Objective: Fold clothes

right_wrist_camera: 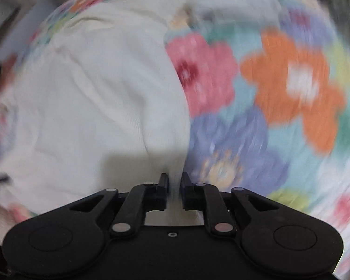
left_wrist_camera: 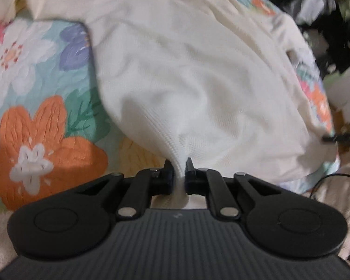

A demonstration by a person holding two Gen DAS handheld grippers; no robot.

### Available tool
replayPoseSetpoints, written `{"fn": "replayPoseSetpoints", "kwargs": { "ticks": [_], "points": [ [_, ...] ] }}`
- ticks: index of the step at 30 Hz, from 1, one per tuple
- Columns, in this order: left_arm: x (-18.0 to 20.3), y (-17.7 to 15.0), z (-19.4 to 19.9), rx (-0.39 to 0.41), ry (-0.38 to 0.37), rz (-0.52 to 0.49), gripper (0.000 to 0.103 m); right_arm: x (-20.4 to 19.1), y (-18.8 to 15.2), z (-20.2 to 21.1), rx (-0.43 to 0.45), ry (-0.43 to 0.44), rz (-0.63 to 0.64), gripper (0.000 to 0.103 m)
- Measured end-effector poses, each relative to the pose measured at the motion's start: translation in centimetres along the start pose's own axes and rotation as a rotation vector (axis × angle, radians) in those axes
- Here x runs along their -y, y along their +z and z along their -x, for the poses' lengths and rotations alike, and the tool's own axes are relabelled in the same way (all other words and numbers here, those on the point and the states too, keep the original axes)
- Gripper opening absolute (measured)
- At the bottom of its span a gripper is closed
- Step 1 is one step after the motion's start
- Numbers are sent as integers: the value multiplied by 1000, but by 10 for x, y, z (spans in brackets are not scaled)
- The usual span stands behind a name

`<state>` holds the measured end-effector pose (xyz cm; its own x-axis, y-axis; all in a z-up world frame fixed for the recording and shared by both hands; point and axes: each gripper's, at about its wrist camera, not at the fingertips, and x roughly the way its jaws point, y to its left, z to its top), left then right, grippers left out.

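Observation:
A cream knit garment [left_wrist_camera: 186,70] lies spread over a floral bedspread [left_wrist_camera: 35,88]. My left gripper [left_wrist_camera: 179,166] is shut on a pinched edge of the garment, and the cloth fans out ahead of the black fingers [left_wrist_camera: 168,175]. In the right wrist view the same cream garment [right_wrist_camera: 93,88] fills the left half. My right gripper [right_wrist_camera: 174,180] is shut on another bunched edge of it. The right wrist view is blurred. The other gripper's black tip [left_wrist_camera: 338,138] shows at the left view's right edge.
The bedspread [right_wrist_camera: 280,93] has large orange, pink, purple and white flowers on teal. Dark clutter [left_wrist_camera: 333,11] lies beyond the bed's far right edge. A black cable [left_wrist_camera: 333,177] runs over a pale fuzzy blanket [left_wrist_camera: 338,198] at the lower right.

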<state>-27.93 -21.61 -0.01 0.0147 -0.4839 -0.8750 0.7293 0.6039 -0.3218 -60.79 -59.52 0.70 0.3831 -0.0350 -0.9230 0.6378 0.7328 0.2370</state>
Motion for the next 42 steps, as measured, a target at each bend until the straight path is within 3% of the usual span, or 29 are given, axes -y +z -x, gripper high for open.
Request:
{"fn": "replayPoseSetpoints", "kwargs": {
  "ticks": [1,6,7,8,10,14,17,20,24,27,29,30,33,35,37,38,42],
  "points": [
    [1,2,-1,1,14,-12,9,-9,1,5,18,-52,64,21],
    [0,8,-1,-2,54,-21,13,-25,-7,29,102,-246,183,22],
    [-1,9,0,15,65,-35,14,-33,-8,32,133,-246,234,25],
    [2,8,3,33,71,-57,17,-41,-9,36,164,-246,285,34],
    [9,6,10,57,71,-94,21,-67,-24,39,189,-132,367,49],
    [16,10,5,56,88,-120,23,-124,-47,24,161,80,528,54],
    [16,15,1,84,90,-125,26,-170,-61,-11,48,189,645,57],
    [5,21,-11,77,53,-65,30,-195,-70,-50,-158,273,724,61],
    [-2,36,-24,107,52,-32,30,-190,-75,-95,-313,357,479,61],
    [-4,51,-31,139,17,-10,30,-185,-84,-100,-231,342,412,52],
    [-4,58,-34,162,16,-9,30,-188,-82,-88,-103,315,420,23],
    [-3,59,-35,174,16,-11,30,-191,-76,-83,-20,279,446,20],
    [-9,60,-36,202,-21,4,30,-190,-50,-62,181,239,458,19],
    [-15,57,-35,214,-46,17,30,-184,-31,-49,262,283,402,18],
    [-12,53,-32,221,-57,-8,30,-182,-14,-48,296,269,376,17],
    [-10,50,-30,225,-62,-22,33,-182,-5,-51,304,248,368,17],
    [3,40,-25,221,-86,-111,65,-170,24,-58,340,218,283,17]
  ]
}}
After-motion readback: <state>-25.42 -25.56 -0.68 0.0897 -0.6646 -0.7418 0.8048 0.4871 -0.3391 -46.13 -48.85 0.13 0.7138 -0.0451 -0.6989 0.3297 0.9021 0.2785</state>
